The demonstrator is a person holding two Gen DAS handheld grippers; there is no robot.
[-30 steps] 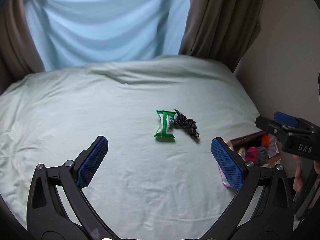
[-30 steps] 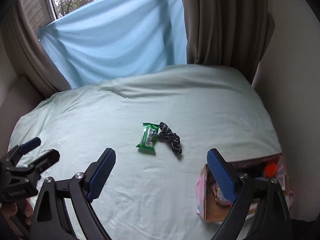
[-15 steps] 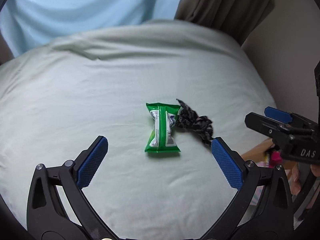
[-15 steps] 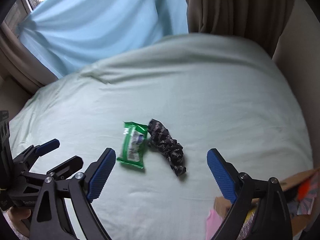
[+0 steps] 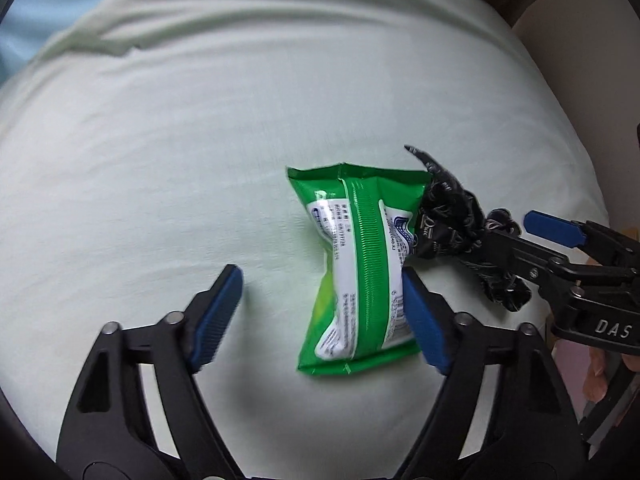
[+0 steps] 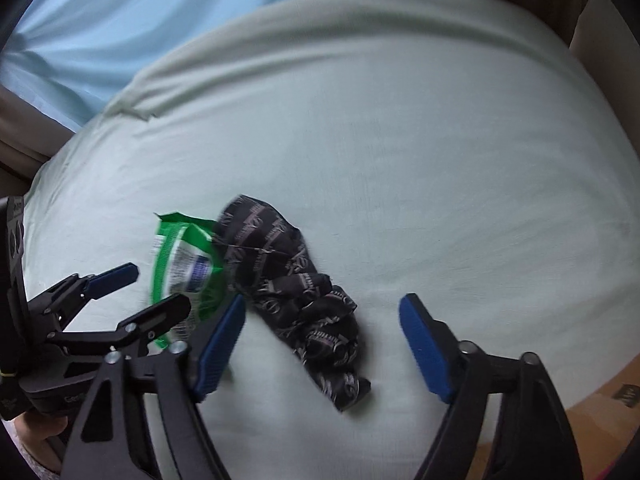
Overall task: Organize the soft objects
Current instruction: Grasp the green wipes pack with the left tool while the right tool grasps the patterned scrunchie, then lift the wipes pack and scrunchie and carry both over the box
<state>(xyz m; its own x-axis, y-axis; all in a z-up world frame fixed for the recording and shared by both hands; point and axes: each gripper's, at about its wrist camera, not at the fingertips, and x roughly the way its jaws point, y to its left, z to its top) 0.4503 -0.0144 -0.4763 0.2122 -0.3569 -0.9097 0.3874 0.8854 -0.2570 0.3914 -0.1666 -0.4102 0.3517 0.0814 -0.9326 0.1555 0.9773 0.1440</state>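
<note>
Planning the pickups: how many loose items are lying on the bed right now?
2: a green packet between the left gripper's closing jaws, and a black patterned cloth touching its right edge. Nothing else shows.

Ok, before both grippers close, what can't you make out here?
- Green packet: print unreadable, blurred in both views; left gripper hides its near end in the right view.
- Black patterned cloth: right gripper covers its middle in the left view.
- Cardboard box: cut off by the edge.

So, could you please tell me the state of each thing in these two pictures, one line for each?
Green packet: lying flat on the bed, sealed, between the left tool's pads.
Black patterned cloth: crumpled, touching the packet.
Left tool: closing, pressing nothing yet.
Right tool: closing around the cloth, not gripping.
Bed sheet: slightly wrinkled.
</note>
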